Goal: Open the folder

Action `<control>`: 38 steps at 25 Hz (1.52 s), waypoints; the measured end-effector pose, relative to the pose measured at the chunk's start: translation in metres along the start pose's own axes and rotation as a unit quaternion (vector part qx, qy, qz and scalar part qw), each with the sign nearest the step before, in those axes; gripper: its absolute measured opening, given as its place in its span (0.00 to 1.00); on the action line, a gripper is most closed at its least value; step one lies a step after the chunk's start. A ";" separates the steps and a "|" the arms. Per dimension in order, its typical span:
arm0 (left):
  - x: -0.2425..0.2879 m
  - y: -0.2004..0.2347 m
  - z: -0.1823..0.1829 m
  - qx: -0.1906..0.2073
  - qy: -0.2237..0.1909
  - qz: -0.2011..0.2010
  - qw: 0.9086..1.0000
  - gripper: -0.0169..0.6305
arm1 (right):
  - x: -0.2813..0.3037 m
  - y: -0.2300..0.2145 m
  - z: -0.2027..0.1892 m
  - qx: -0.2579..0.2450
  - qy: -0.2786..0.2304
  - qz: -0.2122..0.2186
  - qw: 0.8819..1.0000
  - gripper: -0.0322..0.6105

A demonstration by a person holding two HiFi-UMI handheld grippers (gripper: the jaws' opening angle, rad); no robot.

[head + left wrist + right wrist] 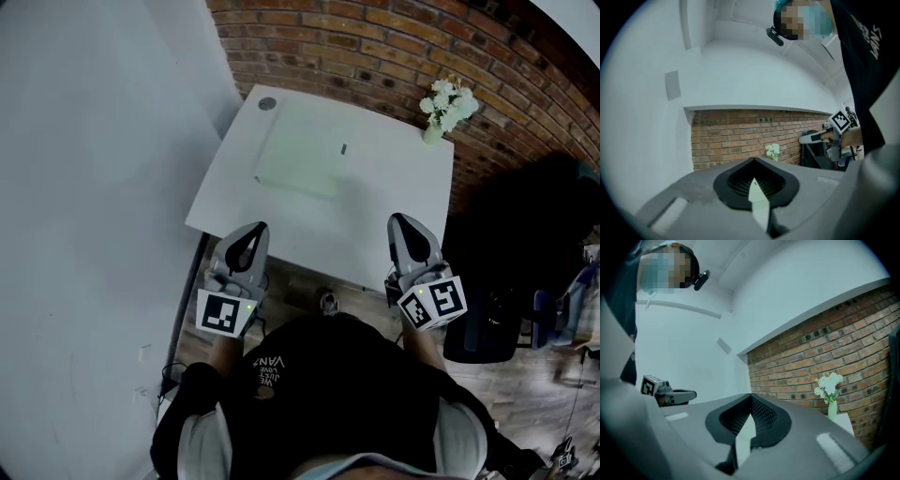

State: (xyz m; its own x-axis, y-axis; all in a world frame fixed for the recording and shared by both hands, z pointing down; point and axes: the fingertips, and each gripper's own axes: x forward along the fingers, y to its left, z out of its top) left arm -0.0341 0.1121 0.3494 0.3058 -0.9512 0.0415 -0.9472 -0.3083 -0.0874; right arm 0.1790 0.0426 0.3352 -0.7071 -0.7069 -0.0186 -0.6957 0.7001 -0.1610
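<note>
Left fingers: left gripper (753, 160) jaws closed tip to tip, nothing between them.
Right fingers: right gripper (751, 395) same, pads together, empty.
Aim: both point level, away from the person and toward the brick wall (375, 47); roughly parallel, well apart.
Left tip: in the head view it just overlaps the near-left edge of the table (403, 187).
Right tip: over the table's near-right part, a bit further in than the left.
Cubes: left cube (225, 312) and right cube (433, 302) sit at the grippers' rear ends, just ahead of the person's chest.
Cross-check: the left gripper view catches the right gripper at its right side, with a hand (853, 137) on it; the right gripper view shows the left gripper low on its left.
Folder: folder (298, 155) is pale green and translucent, lying flat on the table's far-left half; looks closed. Small dark mark near its right edge.
Gap: folder is ahead of both grippers, well apart from them, nearer the left gripper's line. No contact.
Corners: round grey cap (267, 104) at far left; flowers (448, 103) in a pale vase at far right, by the brick.
Left side: white wall (94, 141).
</note>
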 end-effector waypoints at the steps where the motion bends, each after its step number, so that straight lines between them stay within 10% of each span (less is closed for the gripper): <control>1: 0.004 0.002 -0.001 -0.003 0.000 0.005 1.000 0.03 | 0.004 -0.005 0.000 0.000 0.001 0.003 1.000 0.05; 18: 0.057 0.014 -0.019 -0.003 0.021 0.032 0.999 0.03 | 0.039 -0.059 -0.016 0.009 0.028 0.016 0.999 0.05; 38: 0.116 0.121 -0.010 0.013 0.013 -0.141 0.990 0.03 | 0.116 -0.008 -0.013 0.023 -0.016 -0.128 0.991 0.05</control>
State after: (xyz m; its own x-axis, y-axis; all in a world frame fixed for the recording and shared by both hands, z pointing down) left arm -0.1142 -0.0356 0.3539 0.5549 -0.8267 0.0932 -0.8217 -0.5621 -0.0943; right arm 0.1006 -0.0441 0.3472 -0.5036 -0.8639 -0.0016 -0.8447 0.4927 -0.2091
